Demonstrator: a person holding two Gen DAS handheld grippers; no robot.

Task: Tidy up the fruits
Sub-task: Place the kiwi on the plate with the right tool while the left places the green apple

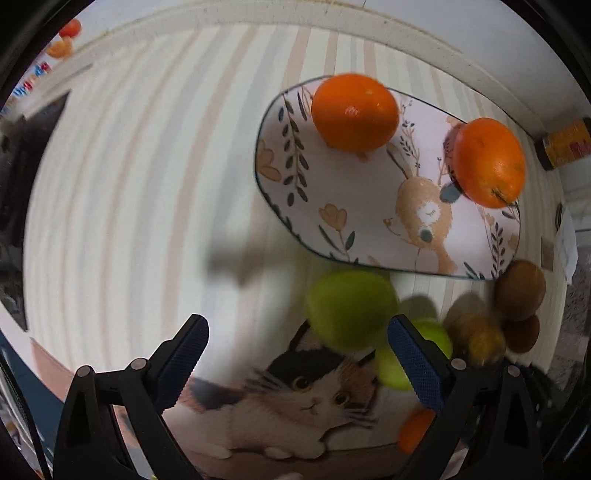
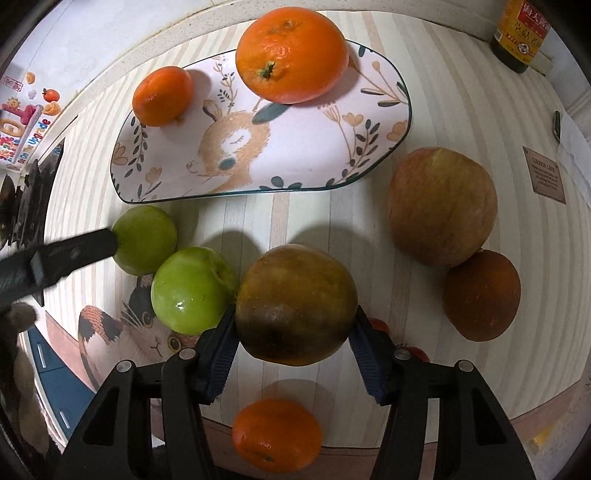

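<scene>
A patterned plate (image 2: 295, 155) holds a small orange (image 2: 162, 96) and a large orange (image 2: 291, 55); the plate also shows in the left wrist view (image 1: 351, 206). My right gripper (image 2: 293, 328) is shut on a dark greenish-brown apple (image 2: 295, 304) above the striped cloth. Two green apples (image 2: 146, 240) (image 2: 192, 290) lie to its left. My left gripper (image 1: 295, 354) is open and empty, a green apple (image 1: 351, 310) just ahead between its fingers; one of its fingers (image 2: 81, 251) touches the far green apple in the right wrist view.
A red-yellow apple (image 2: 441, 206) and a dark red fruit (image 2: 480, 295) lie right of the plate. A loose orange (image 2: 277, 435) lies near the table's front edge. A dark bottle (image 2: 521, 33) stands at the back right. A cat picture (image 1: 306, 398) is on the cloth.
</scene>
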